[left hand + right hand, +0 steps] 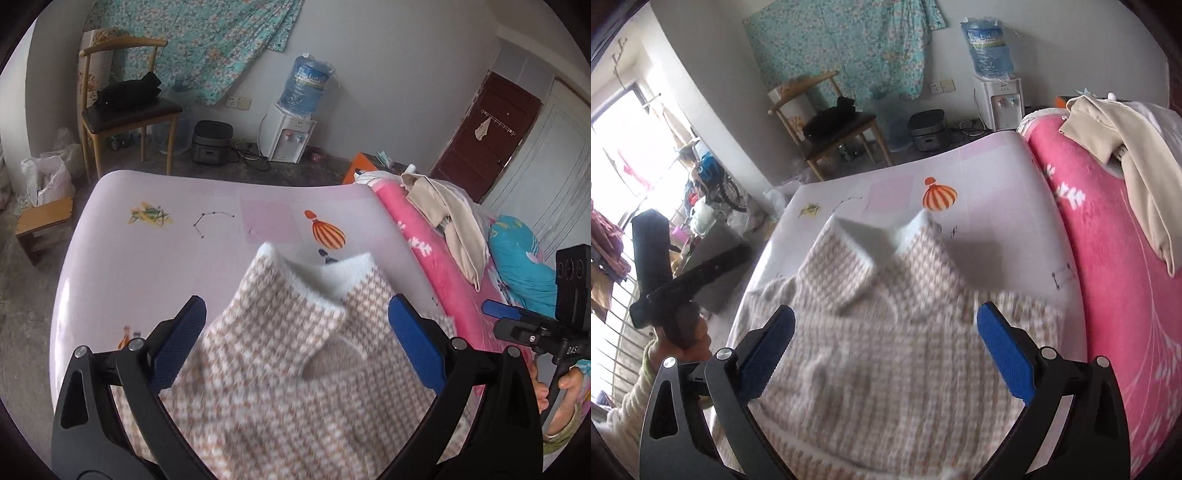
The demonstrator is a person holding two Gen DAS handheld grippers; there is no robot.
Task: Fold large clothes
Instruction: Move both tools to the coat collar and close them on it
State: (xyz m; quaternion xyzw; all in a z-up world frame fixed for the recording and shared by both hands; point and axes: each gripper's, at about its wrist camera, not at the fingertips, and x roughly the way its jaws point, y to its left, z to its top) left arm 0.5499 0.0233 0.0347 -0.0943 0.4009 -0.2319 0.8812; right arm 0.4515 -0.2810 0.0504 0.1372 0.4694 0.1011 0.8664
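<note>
Your left tool (295, 343) wide open, right tool (886, 350) wide open too, checked sweater (886, 332) flat on pink bench (147, 258), water jug (306, 85) label too blurry to read

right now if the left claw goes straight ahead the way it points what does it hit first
Most likely the checked sweater, around its white collar, which lies between the open left claw fingers. Depth is unclear; the pale mat lies beyond.

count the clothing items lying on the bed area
2. The beige-and-white houndstooth knit garment lies on the pale pink printed mat, between the open grippers. The cream fabric garment sits on the pink floral blanket. Others may be hidden.
</note>
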